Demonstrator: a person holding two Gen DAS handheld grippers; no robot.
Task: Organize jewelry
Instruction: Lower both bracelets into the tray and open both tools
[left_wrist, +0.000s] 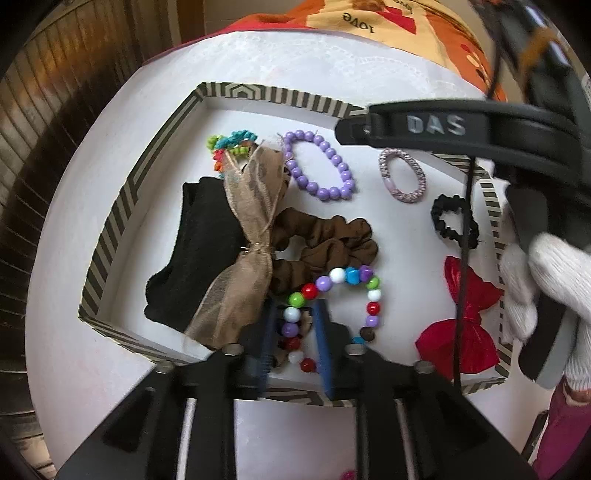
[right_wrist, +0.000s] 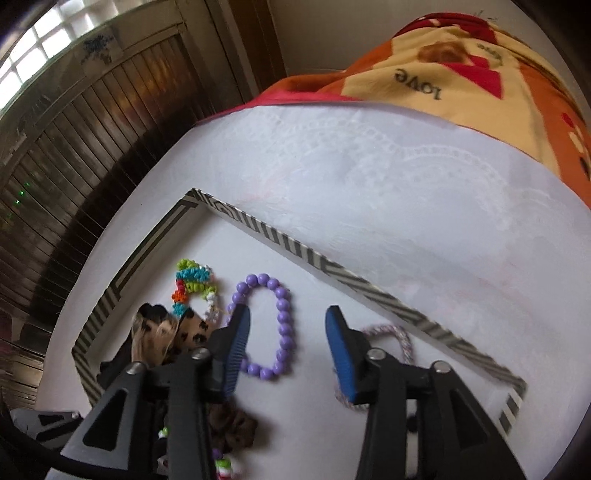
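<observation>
Left gripper (left_wrist: 293, 341) narrowed around multicoloured bead bracelet (left_wrist: 334, 295) inside striped box (left_wrist: 110, 229). Right gripper (right_wrist: 288, 347) spread wide, empty, purple bead bracelet (right_wrist: 282, 321) lying between fingers.

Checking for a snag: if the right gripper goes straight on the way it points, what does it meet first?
Probably the purple round-bead bracelet, lying just inside the left finger of the open right gripper. Depth is unclear, so it may touch the white floor of the striped tray first.
</observation>
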